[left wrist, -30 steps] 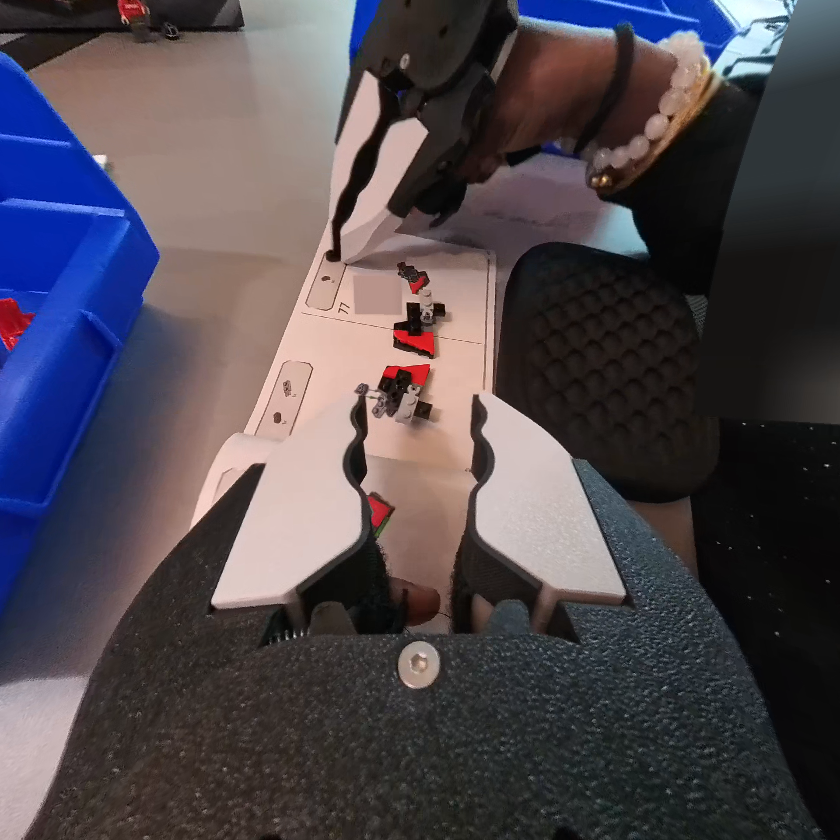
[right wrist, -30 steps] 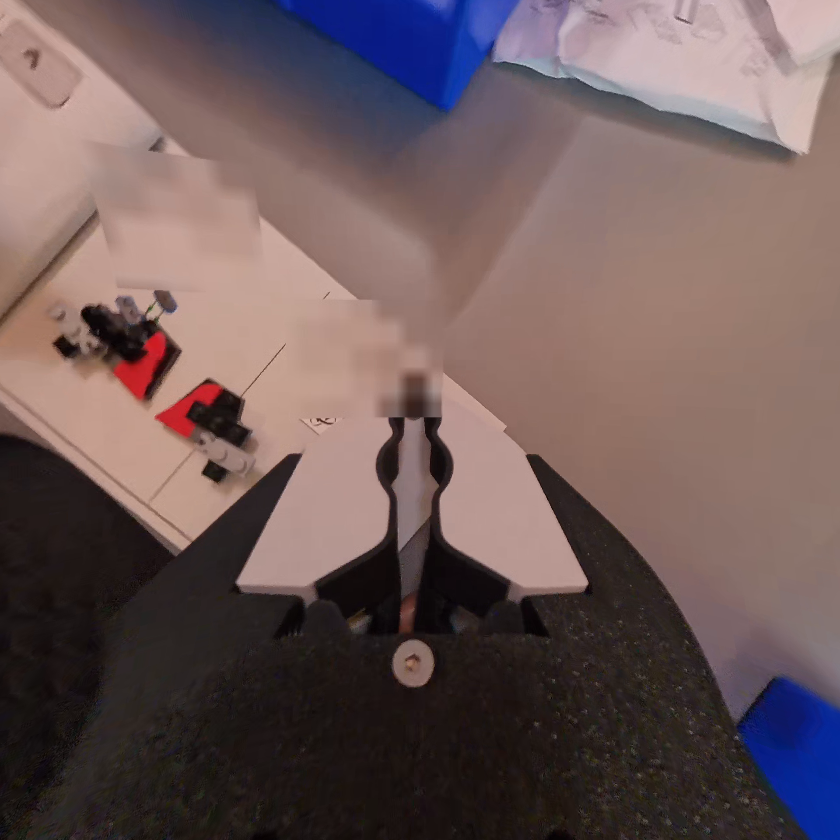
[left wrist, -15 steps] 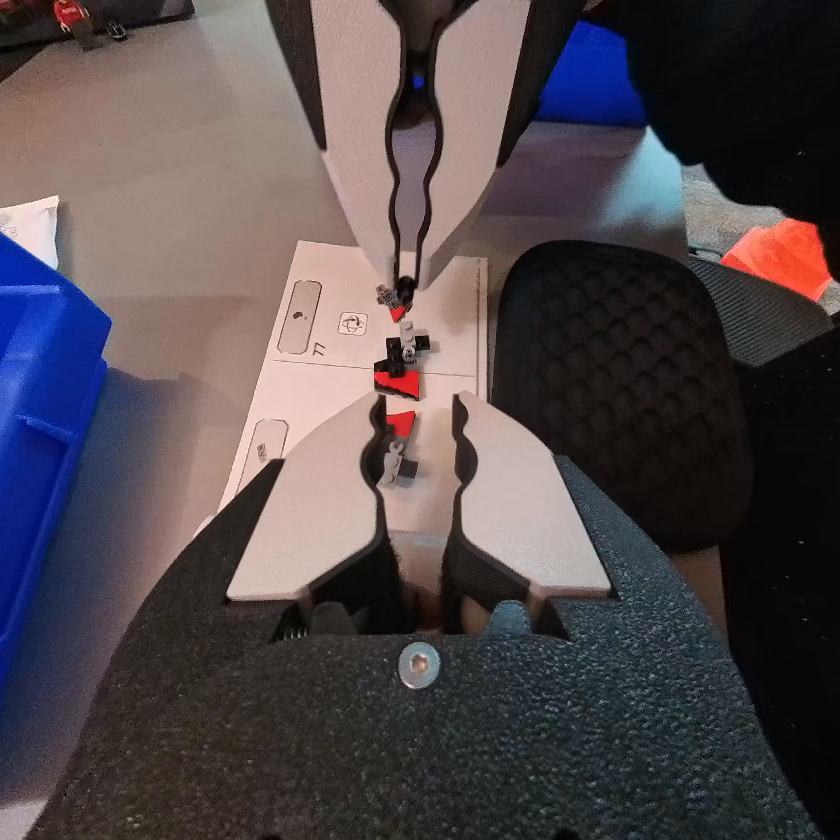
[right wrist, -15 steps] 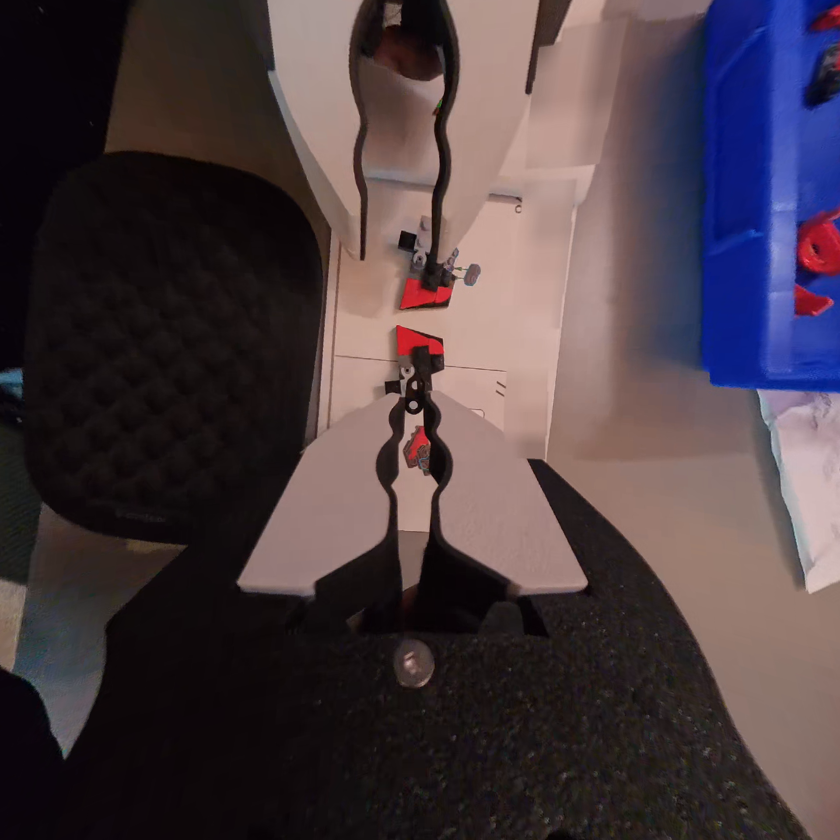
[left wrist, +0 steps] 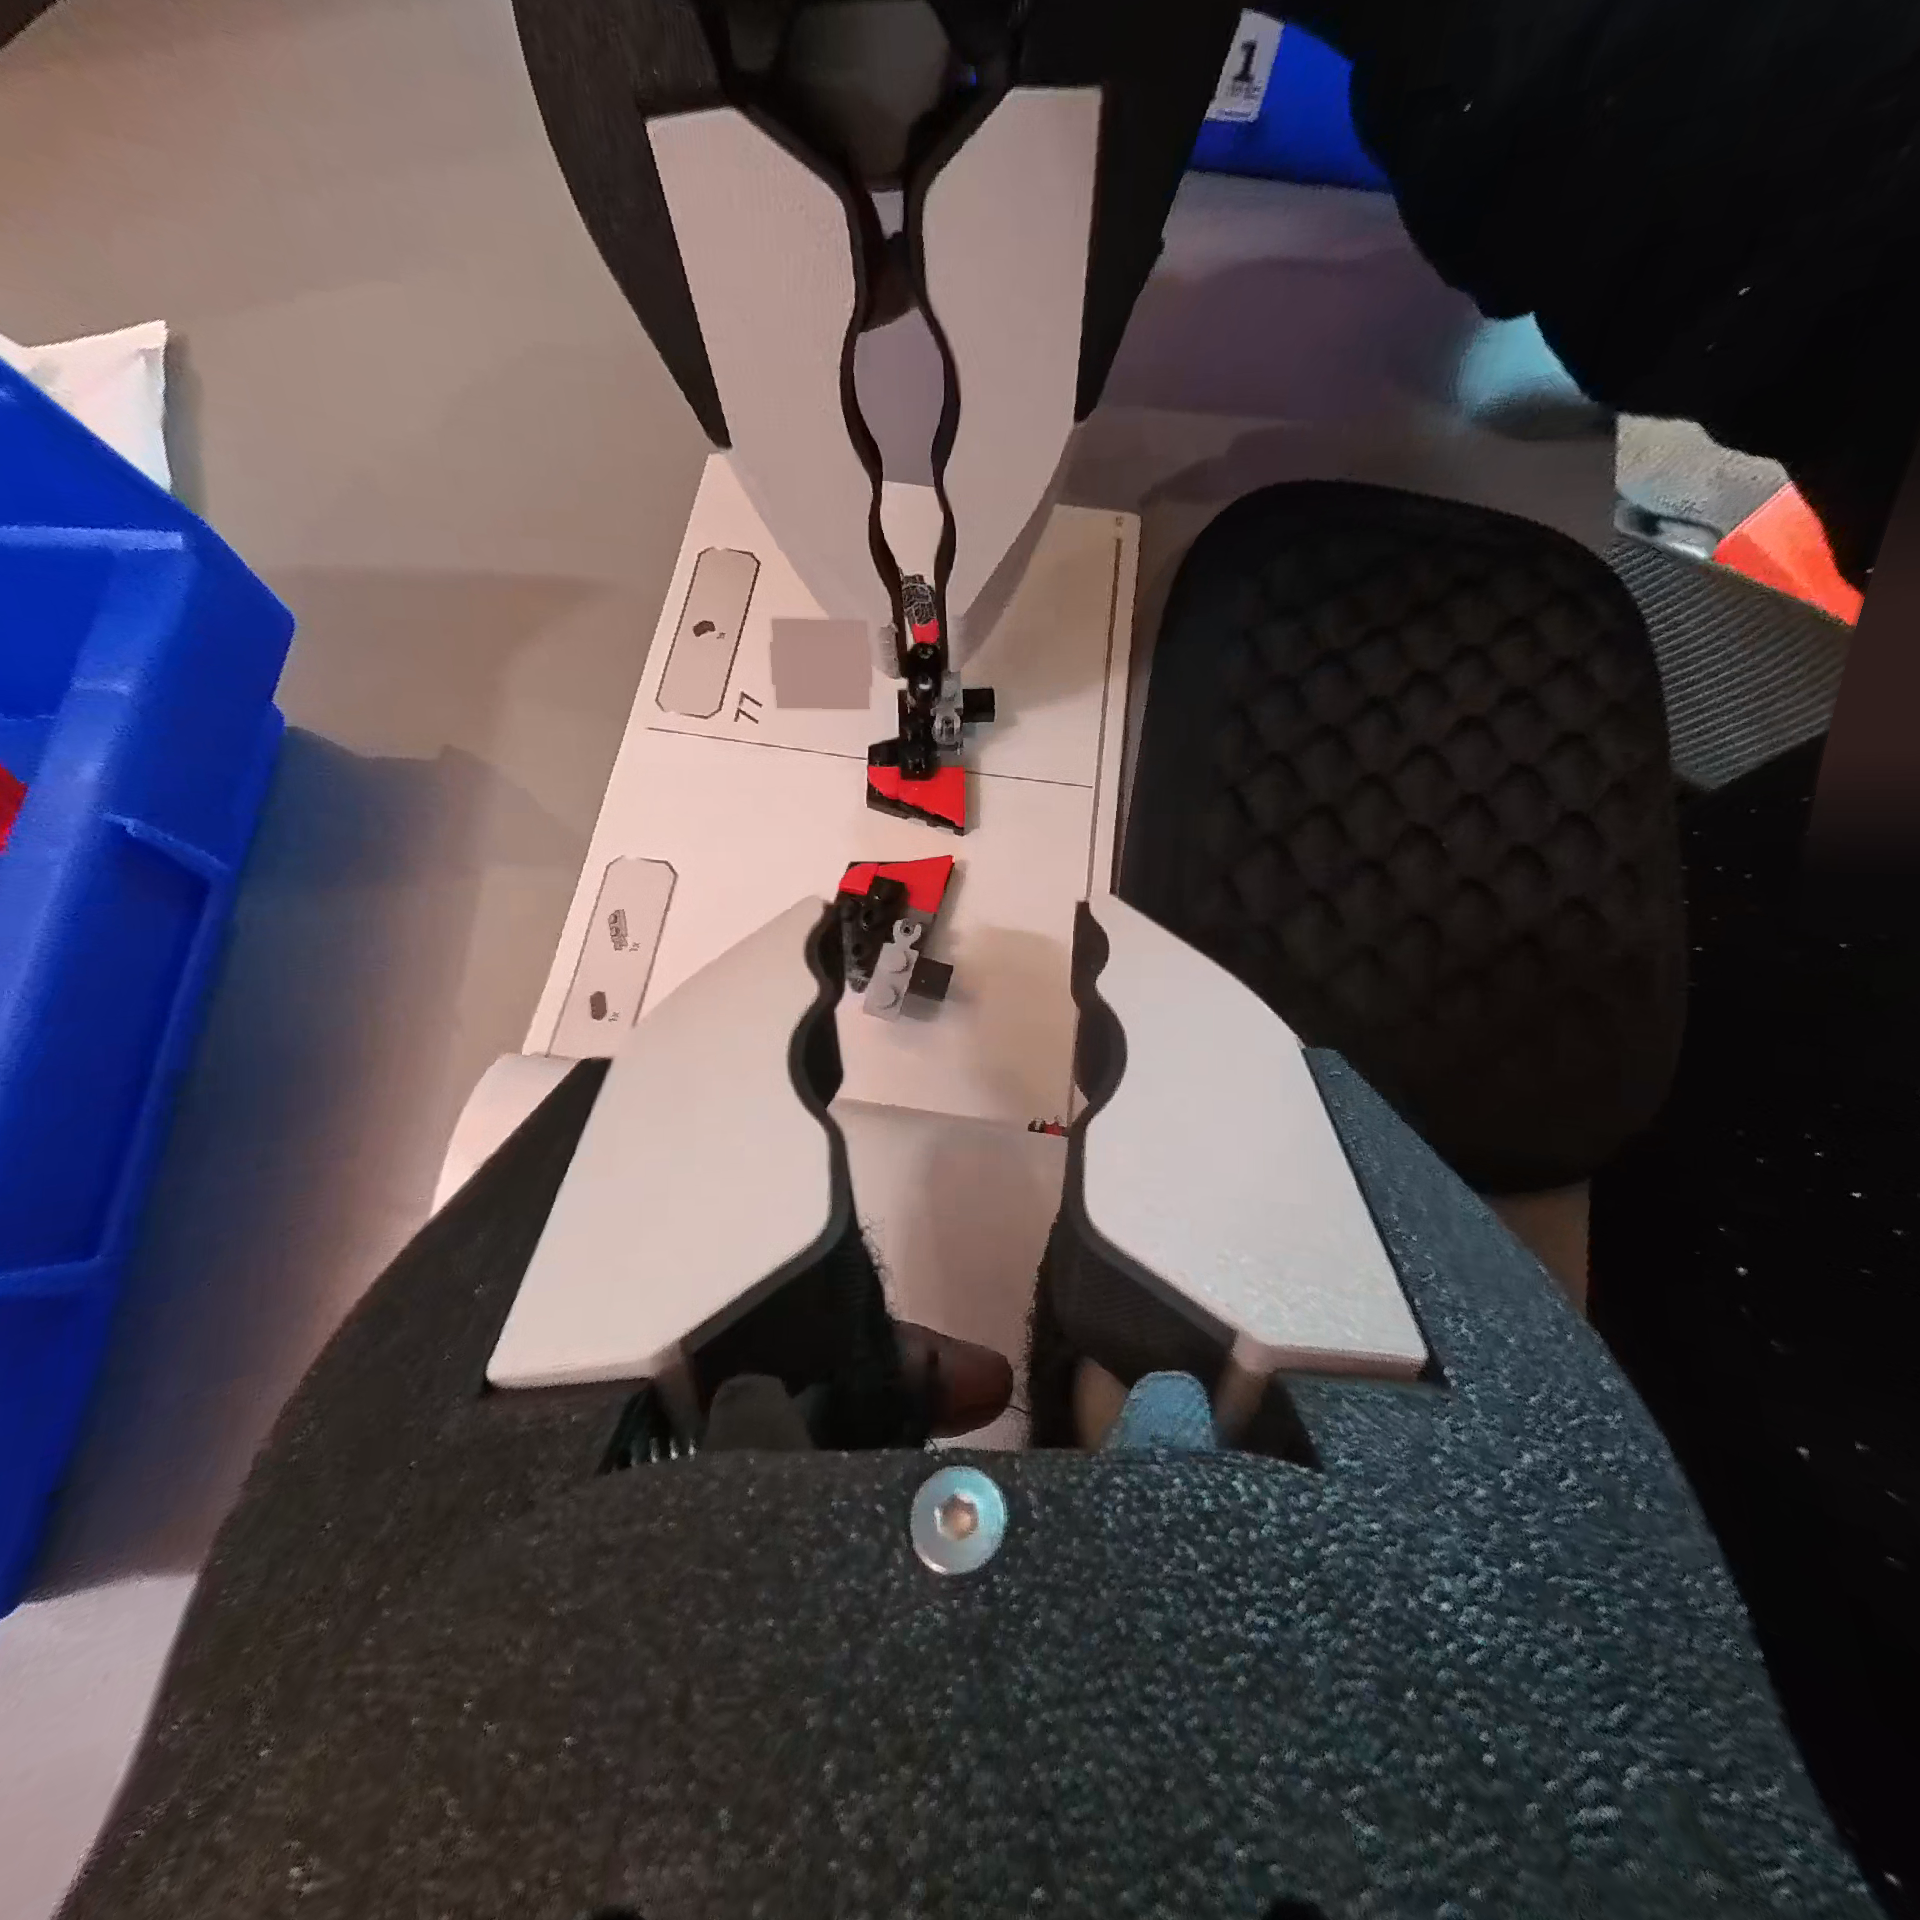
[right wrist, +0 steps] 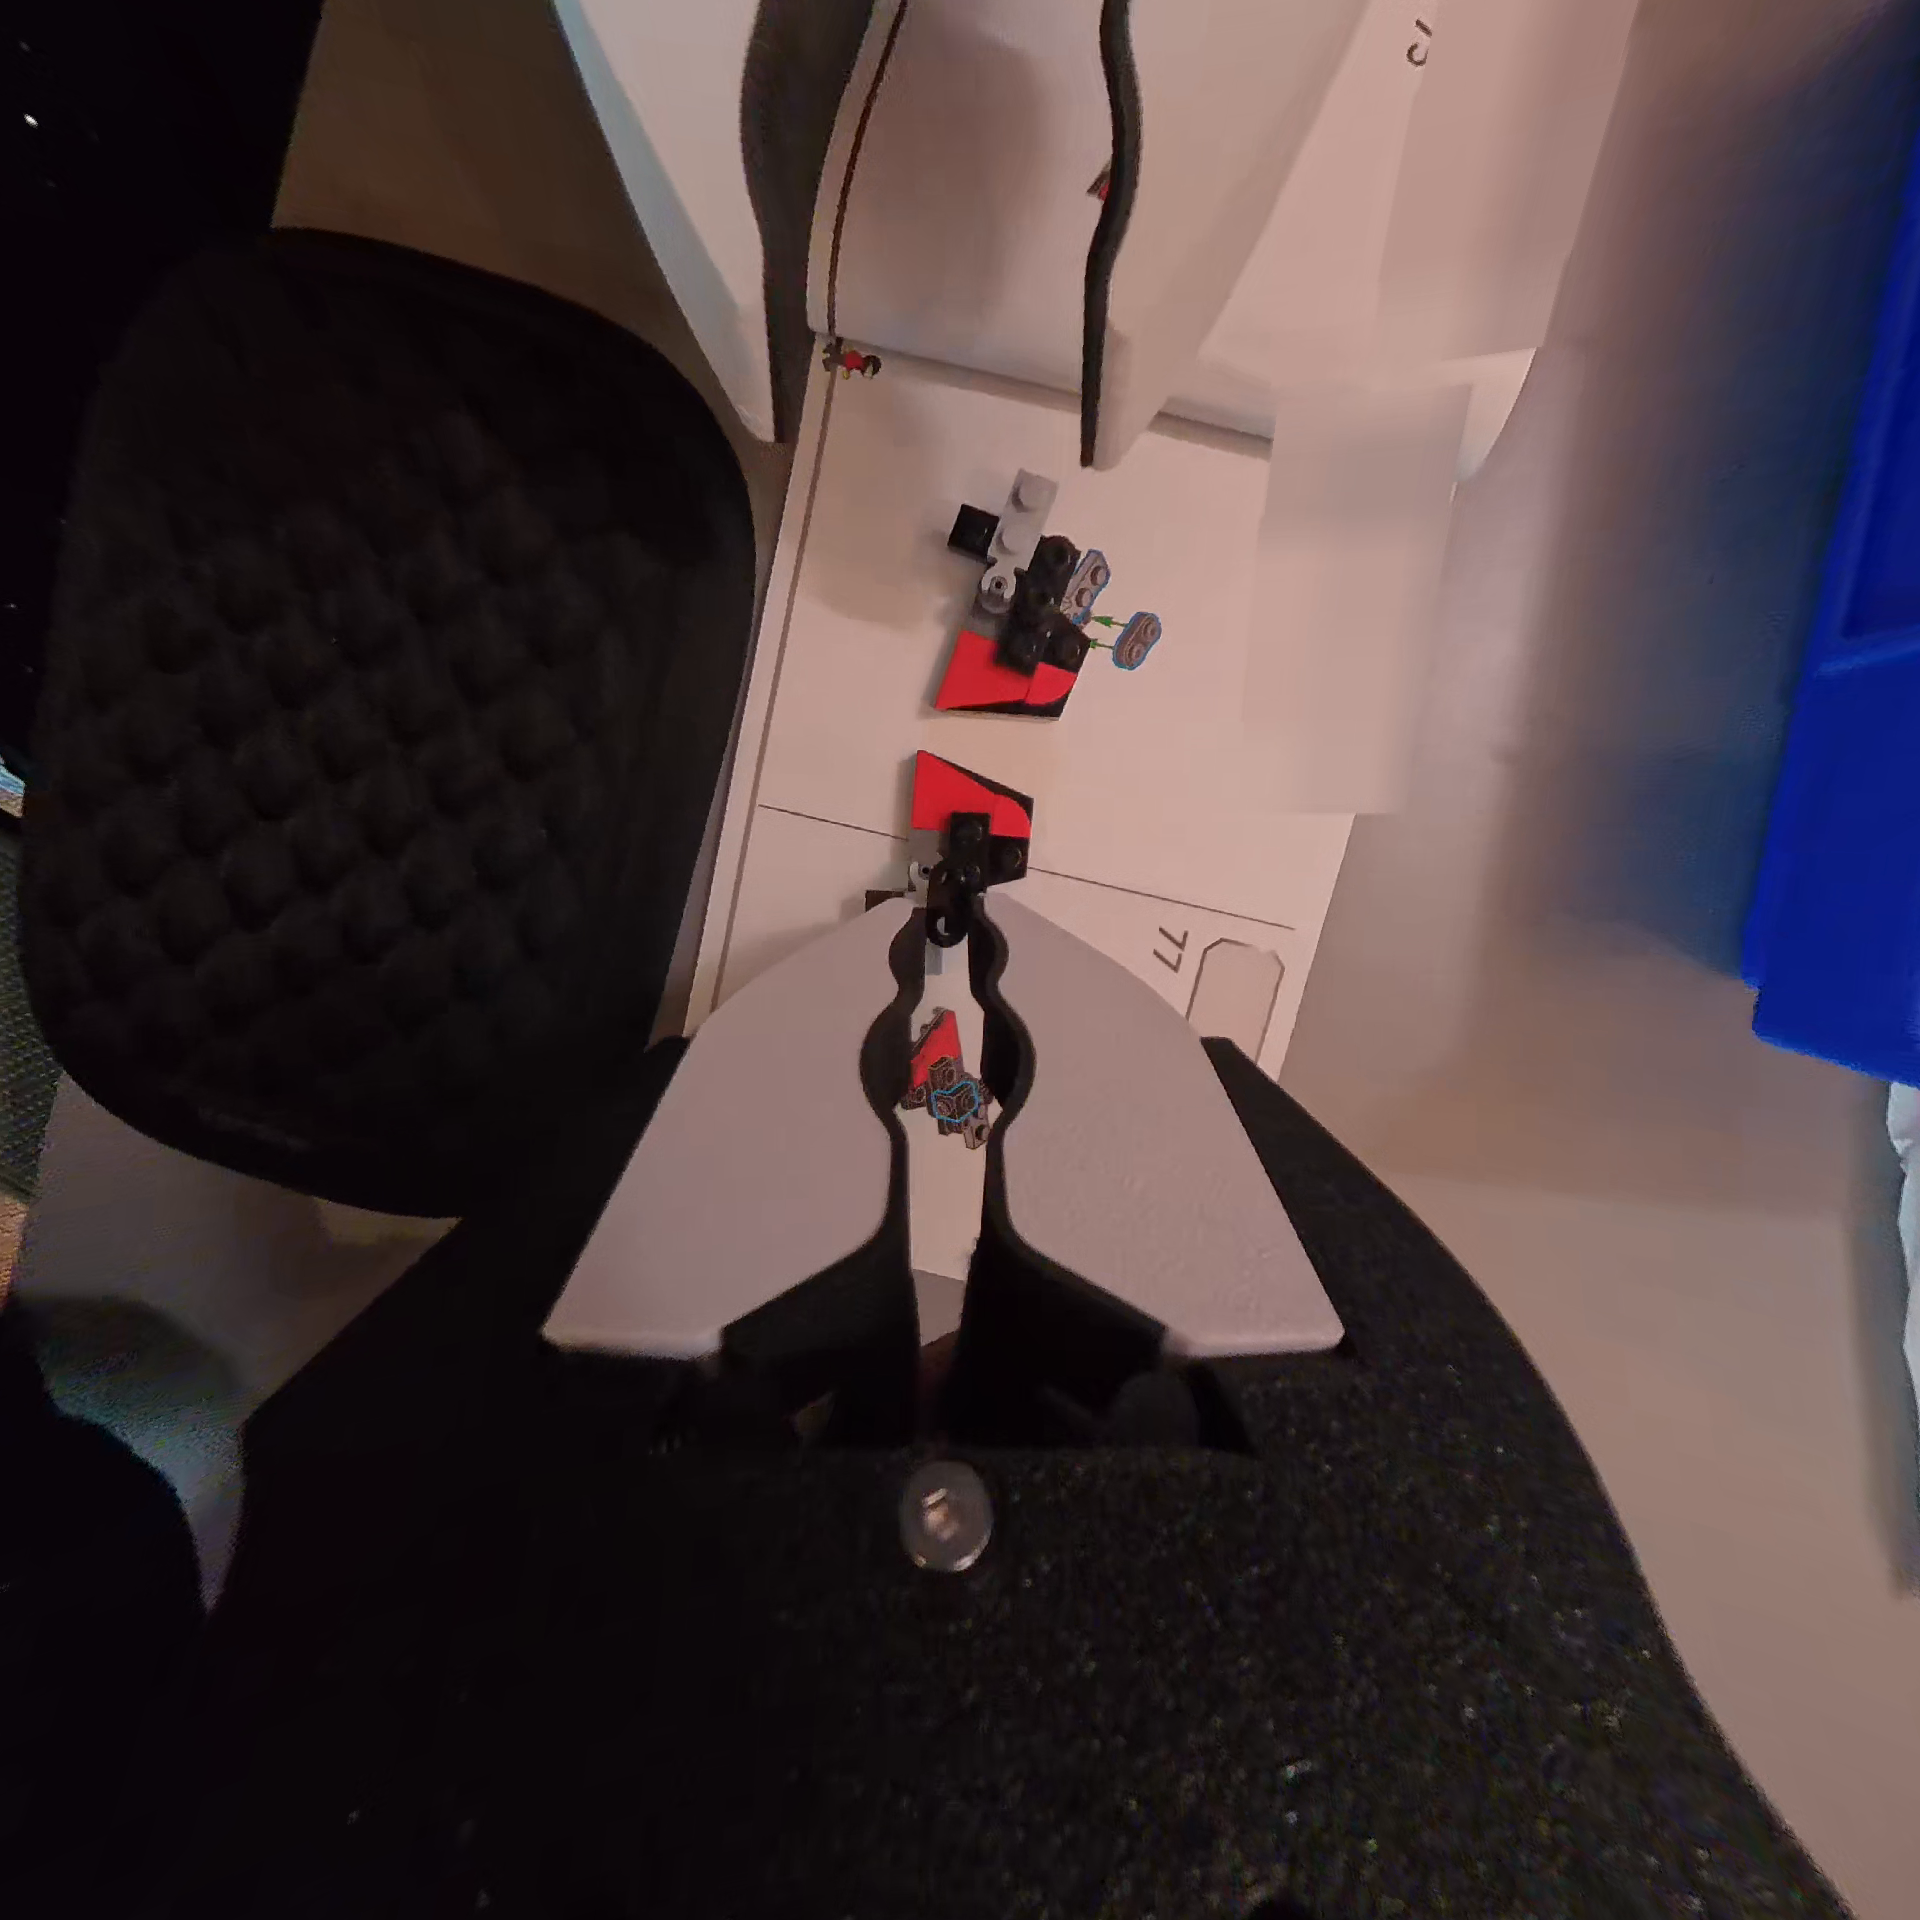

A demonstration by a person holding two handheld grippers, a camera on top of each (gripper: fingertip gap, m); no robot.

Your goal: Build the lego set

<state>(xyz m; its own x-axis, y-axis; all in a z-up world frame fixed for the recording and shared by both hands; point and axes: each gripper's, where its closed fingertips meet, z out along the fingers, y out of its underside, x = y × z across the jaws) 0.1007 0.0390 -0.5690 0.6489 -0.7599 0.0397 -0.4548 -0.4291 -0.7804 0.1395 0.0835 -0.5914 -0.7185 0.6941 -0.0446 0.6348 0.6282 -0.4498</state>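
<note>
An open instruction booklet (left wrist: 748, 831) lies on the table; it also shows in the right wrist view (right wrist: 1143, 831). It shows printed pictures of red, black and grey Lego assemblies (left wrist: 920, 779). My right gripper (right wrist: 945, 914) is shut on a small black Lego piece (right wrist: 951, 899), tips down on the page over the middle picture. In the left wrist view the right gripper (left wrist: 920, 634) faces me with the piece (left wrist: 920, 670) at its tips. My left gripper (left wrist: 951, 920) is open and empty above the nearer picture (left wrist: 894, 935). The left gripper shows at the top of the right wrist view (right wrist: 935, 447).
A blue parts bin (left wrist: 104, 831) stands left of the booklet and shows in the right wrist view (right wrist: 1849, 520). A black quilted pad (left wrist: 1403, 831) lies against the booklet's right edge. A white bag (left wrist: 94, 384) lies behind the bin. An orange object (left wrist: 1787, 551) sits far right. Across from one pair of fingers to the other is roughly 7 cm.
My right gripper swung from the page's far left corner round to face the left gripper and set its tips on the middle picture. My left gripper's jaws narrowed, then opened wider.
</note>
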